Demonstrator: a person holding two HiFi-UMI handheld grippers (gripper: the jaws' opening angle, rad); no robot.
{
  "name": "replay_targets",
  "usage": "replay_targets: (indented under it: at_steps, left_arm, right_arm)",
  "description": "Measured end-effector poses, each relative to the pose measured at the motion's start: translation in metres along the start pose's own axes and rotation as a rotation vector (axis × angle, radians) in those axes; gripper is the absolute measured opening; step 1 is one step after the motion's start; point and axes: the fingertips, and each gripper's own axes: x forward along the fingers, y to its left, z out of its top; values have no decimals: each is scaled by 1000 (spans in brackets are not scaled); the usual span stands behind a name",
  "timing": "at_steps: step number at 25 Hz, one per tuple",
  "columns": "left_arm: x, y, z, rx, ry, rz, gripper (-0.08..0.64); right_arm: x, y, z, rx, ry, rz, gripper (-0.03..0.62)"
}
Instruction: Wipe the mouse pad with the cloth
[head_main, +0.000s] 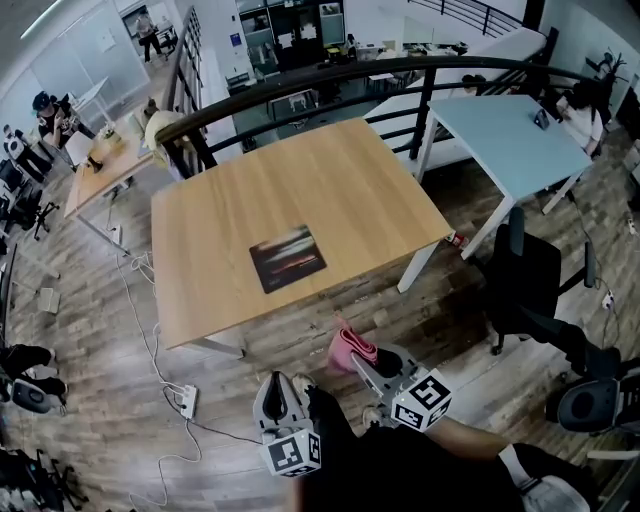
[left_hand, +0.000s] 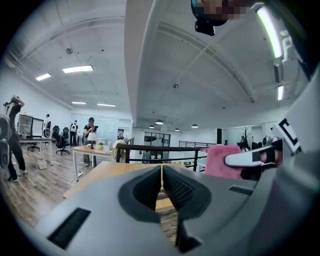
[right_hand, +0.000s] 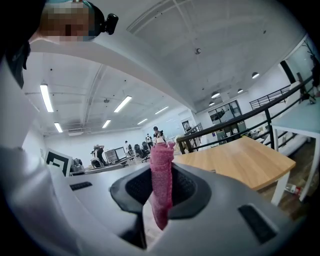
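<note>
one cloth, perhaps folded, in right jaws

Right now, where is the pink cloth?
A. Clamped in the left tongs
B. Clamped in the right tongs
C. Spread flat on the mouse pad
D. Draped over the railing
B: the right gripper view shows the pink cloth pinched between the right tongs, while the mouse pad lies bare on the wooden table and the left tongs are shut on nothing.
</note>
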Motion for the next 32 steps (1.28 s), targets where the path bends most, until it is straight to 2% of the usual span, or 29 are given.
replay_targets:
  at_steps: [11, 19, 26, 32]
  left_arm:
    - [107, 79, -6, -38, 64, -61, 28]
    - [165, 123, -18, -62, 132, -137, 29]
    - [203, 140, -40, -78, 188, -165, 29]
    - [229, 139, -78, -114, 260, -136, 29]
  right_arm:
    - [118, -25, 11, -2, 45, -67, 71]
    - [198, -31, 12, 8, 84, -109, 71]
    - [254, -44, -1, 22, 144, -82, 71]
    - [302, -70, -11, 30, 202, -27, 71]
